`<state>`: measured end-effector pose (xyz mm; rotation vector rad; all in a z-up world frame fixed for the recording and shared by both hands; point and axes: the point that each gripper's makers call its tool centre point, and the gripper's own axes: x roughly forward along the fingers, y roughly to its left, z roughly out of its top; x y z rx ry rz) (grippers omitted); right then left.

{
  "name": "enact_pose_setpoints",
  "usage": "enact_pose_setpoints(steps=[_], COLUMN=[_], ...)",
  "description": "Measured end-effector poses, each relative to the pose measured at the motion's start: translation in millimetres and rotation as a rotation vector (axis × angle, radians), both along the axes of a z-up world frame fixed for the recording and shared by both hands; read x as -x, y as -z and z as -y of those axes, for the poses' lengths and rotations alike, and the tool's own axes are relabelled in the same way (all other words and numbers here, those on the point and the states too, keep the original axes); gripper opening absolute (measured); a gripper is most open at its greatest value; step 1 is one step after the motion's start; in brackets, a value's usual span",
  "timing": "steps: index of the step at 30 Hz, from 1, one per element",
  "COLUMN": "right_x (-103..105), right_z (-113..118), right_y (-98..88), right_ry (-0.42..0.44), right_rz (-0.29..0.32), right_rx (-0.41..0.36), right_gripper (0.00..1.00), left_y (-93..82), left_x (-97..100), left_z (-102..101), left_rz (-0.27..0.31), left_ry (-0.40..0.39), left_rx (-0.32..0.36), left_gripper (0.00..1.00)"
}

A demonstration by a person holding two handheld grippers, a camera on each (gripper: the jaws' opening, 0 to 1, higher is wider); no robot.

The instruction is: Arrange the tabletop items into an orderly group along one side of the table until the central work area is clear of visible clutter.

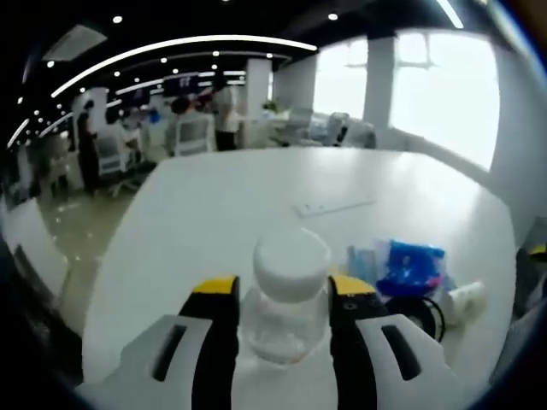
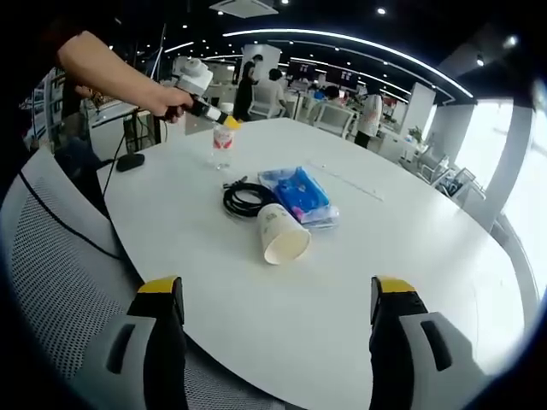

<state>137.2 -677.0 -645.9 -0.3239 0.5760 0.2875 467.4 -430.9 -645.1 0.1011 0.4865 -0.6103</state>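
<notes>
The left gripper (image 1: 282, 329) has its jaws on either side of a small clear jar (image 1: 289, 295) with a white lid, apparently clamped on its body — the jar stands upright on the white table (image 1: 214, 213), low enough that it can be slid or lifted toward the edge group. In the right gripper view this same jar sits at about 11 o'clock, gripped at the far table edge. The right gripper (image 2: 278, 342) hangs with jaws wide apart over the near edge, holding nothing. Ahead of it lie a tipped paper cup (image 2: 280, 232), a coiled black cable (image 2: 245, 199) and a blue packet (image 2: 299, 195), close together. A thin white strip (image 1: 335, 206) lies farther off; what it is I cannot make out.
</notes>
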Motion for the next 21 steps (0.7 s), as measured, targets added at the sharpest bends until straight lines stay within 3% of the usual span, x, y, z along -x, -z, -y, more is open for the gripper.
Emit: enact_pose_setpoints(steps=[14, 21], right_x=[-0.2, 0.2], right_z=[2.0, 1.9], right_y=[-0.8, 0.3], right_ry=[0.026, 0.024], right_rz=[-0.008, -0.012], right_rx=[-0.051, -0.042], right_gripper=[0.90, 0.90], left_y=[1.2, 1.5], left_x=[1.7, 4.1], left_z=[2.2, 3.4], left_rz=[-0.032, -0.036], left_ry=[0.153, 0.182], left_rx=[-0.012, -0.010], left_gripper=[0.38, 0.39])
